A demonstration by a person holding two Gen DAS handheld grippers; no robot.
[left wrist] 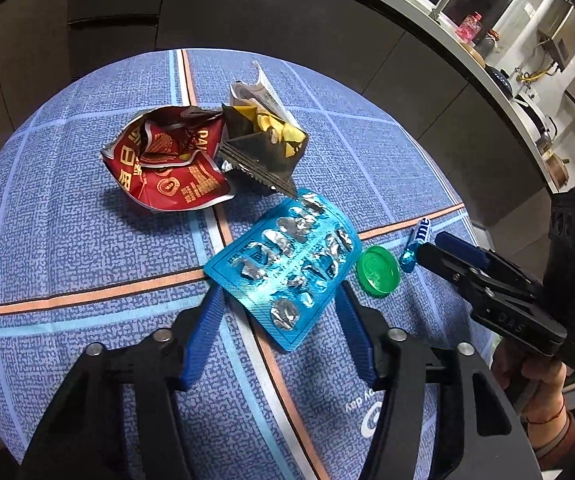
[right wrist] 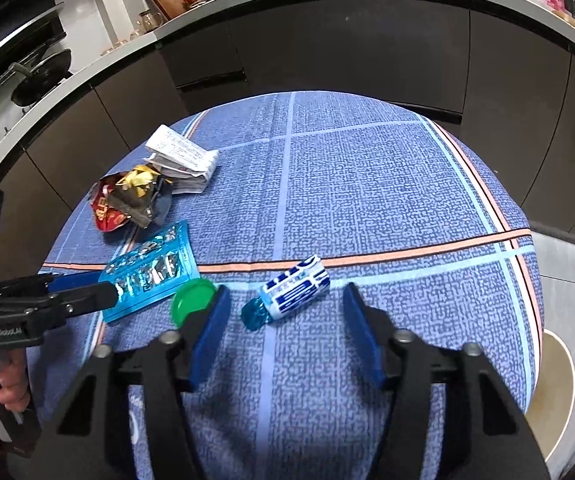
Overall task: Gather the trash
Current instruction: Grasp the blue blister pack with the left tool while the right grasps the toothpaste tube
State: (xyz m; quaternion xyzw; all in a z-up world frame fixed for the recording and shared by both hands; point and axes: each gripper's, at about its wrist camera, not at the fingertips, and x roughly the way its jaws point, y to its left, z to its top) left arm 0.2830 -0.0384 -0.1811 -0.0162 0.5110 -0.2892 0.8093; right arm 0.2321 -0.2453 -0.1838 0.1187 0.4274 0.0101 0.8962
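Note:
A used blue blister pack (left wrist: 287,264) lies flat on the tablecloth. My left gripper (left wrist: 279,290) stands open astride its near end, the blue pads clear of its edges. A blue-and-white candy roll wrapper (right wrist: 295,290) lies between the fingers of my right gripper (right wrist: 286,290), which is open and not touching it. A green bottle cap (right wrist: 191,300) sits just outside the right gripper's left finger, between the two grippers. Farther back lie a crumpled red snack bag (left wrist: 167,164), a dark wrapper with yellow inside (left wrist: 263,140) and folded white paper (right wrist: 183,156).
The table carries a blue checked cloth (right wrist: 367,200); its far edge falls off toward dark cabinets (right wrist: 327,52) under a pale kitchen counter. A beige round seat (right wrist: 555,380) stands off the table's right side. A hand (left wrist: 543,384) holds each gripper.

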